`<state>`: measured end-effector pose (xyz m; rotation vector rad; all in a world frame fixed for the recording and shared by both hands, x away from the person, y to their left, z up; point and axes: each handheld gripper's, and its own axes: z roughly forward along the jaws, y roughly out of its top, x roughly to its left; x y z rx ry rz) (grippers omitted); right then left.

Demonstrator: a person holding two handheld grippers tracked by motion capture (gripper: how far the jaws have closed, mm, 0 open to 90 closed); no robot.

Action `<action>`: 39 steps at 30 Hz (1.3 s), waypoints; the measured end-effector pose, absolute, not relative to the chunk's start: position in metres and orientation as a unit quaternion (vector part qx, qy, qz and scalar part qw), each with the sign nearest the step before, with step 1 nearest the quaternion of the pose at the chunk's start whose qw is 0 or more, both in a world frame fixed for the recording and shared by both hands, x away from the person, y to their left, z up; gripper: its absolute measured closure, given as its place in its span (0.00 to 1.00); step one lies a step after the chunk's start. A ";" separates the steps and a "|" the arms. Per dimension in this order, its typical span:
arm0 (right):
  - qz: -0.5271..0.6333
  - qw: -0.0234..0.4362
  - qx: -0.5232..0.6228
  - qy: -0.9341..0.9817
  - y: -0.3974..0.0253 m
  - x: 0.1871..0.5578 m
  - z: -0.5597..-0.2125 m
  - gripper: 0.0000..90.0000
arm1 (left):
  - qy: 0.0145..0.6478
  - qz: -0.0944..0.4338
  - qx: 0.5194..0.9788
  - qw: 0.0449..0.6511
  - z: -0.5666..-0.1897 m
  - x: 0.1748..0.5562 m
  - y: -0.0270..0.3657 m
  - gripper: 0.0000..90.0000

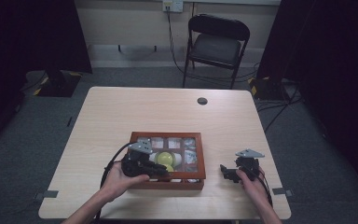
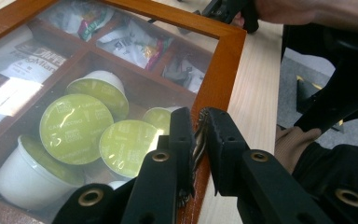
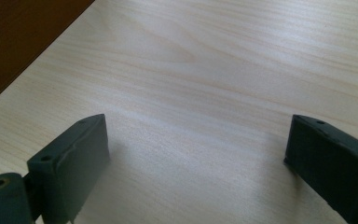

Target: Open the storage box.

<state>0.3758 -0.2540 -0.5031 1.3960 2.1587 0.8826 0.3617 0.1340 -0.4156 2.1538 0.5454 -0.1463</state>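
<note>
**A:** What is the left gripper (image 2: 199,125) doing?

**B:** Its two black jaws are pinched almost together on a small metal piece at the near edge of the wooden box (image 2: 223,60). It is probably a latch, but the jaws cover most of it, so I cannot say for certain.

**A:** And what is in the box?

**B:** Beyond the jaws, under a glass lid, lie green-topped coffee pods (image 2: 74,128). Farther off are foil sachets (image 2: 130,44), blurred by glare. The box's near corner is cut off by the frame.

**A:** Where is the right gripper (image 1: 233,173)?

**B:** It is apart from the box, low over the bare table (image 3: 223,74). Its jaws stand wide with nothing between them. A dark brown strip, likely the box side, sits beyond its left jaw, too cropped to confirm.
</note>
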 end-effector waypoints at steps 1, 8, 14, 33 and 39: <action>0.318 0.211 0.502 0.777 -0.254 0.376 -0.503 0.06 | 0.220 -0.060 0.867 0.442 -0.415 0.362 0.134 0.90; 0.317 0.210 0.502 0.777 -0.254 0.376 -0.503 0.06 | 0.226 -0.065 0.868 0.438 -0.416 0.363 0.131 0.90; 0.318 0.211 0.502 0.777 -0.254 0.376 -0.503 0.06 | 0.230 -0.069 0.858 0.454 -0.406 0.367 0.135 0.90; 0.317 0.210 0.502 0.777 -0.254 0.376 -0.503 0.06 | 0.240 -0.088 0.847 0.467 -0.382 0.382 0.139 0.90; 0.317 0.210 0.502 0.776 -0.254 0.376 -0.503 0.06 | 0.245 -0.093 0.841 0.474 -0.378 0.386 0.141 0.90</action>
